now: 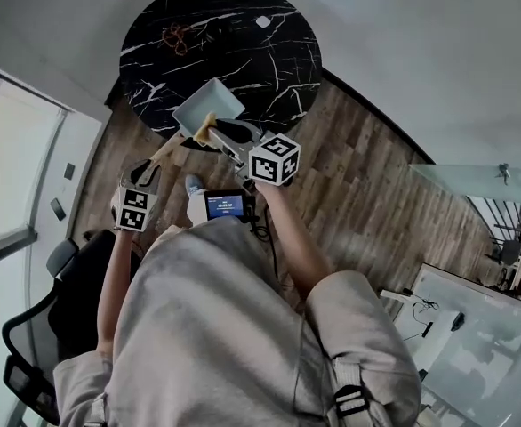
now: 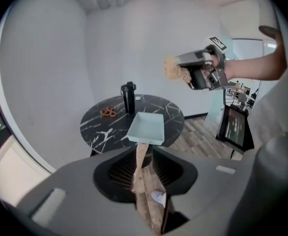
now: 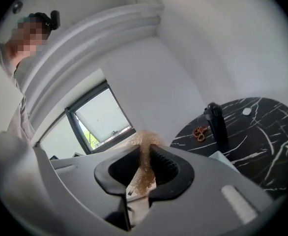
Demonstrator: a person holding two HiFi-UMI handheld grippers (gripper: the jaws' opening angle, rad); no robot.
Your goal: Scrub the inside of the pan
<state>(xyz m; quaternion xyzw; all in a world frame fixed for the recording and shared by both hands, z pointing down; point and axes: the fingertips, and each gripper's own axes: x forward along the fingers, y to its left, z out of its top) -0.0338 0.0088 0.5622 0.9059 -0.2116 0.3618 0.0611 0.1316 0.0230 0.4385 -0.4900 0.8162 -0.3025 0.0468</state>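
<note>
1. The round black marble desk (image 1: 154,47) fills the top of my head view, with wooden floor (image 1: 358,167) around it.
2. The pale blue rectangular pan (image 2: 146,128) sits at the desk's near edge. Its wooden handle (image 2: 140,151) runs back into the left gripper (image 2: 144,159), whose jaws are part-way apart and clenched on the handle.
3. The right gripper (image 3: 144,154) has its jaws almost together, grasping a tan fibrous scrubber (image 3: 143,141). The left gripper view shows it raised well above the pan; the head view flattens this.
4. A black bottle (image 2: 128,97) stands upright on the desk. Both gripper views show it, but I can't pick it out from the head view.
5. A brown knot (image 2: 108,112) and a white piece (image 1: 262,22) lie farther back on the desk.
</note>
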